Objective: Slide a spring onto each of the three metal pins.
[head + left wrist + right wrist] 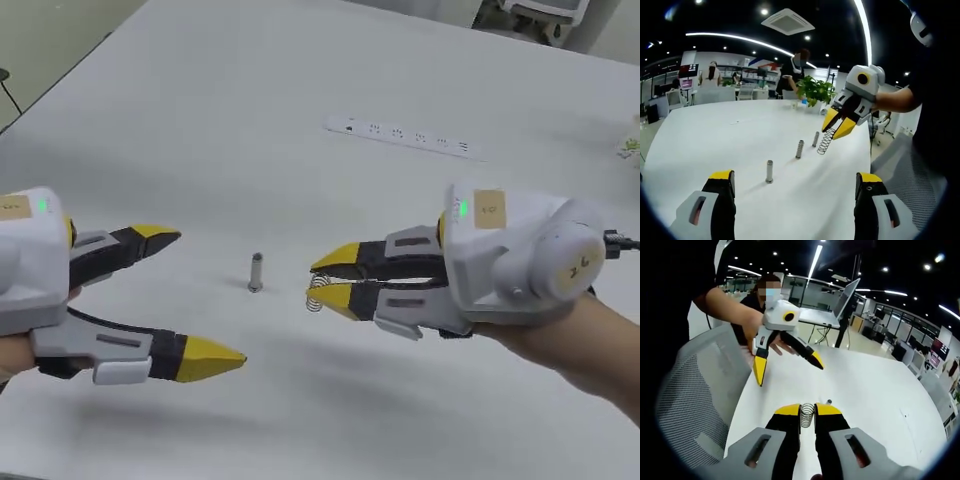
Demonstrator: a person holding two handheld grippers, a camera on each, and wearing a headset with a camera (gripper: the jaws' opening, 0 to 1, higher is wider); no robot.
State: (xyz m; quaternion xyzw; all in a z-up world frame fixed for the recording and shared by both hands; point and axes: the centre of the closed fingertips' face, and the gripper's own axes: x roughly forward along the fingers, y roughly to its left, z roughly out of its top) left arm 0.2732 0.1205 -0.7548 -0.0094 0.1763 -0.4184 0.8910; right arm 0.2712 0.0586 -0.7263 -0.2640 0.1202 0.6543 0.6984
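A tan sticker (489, 209) sits on top of each gripper, and the long white power strip (405, 135) far back on the bench (200, 120) bears small dark marks. None of this writing can be read.

The left gripper (190, 298) is released, with its two black, yellow-tipped fingers (212, 357) spread wide above the smooth white bench. The right gripper (328, 279) is clenched on one wire coil spring (317, 294), pinched across its side between the yellow tips. It is held near the bare pin (256, 272); whether its lower end touches the bench cannot be told.

In the left gripper view, three upright pins stand in a row. The bare pin, a plain grey metal cylinder, is nearest. Beyond it, the second pin (799, 149) and the third pin (815, 139) each wear a coil spring. That makes three springs: two on pins and one in the right gripper.
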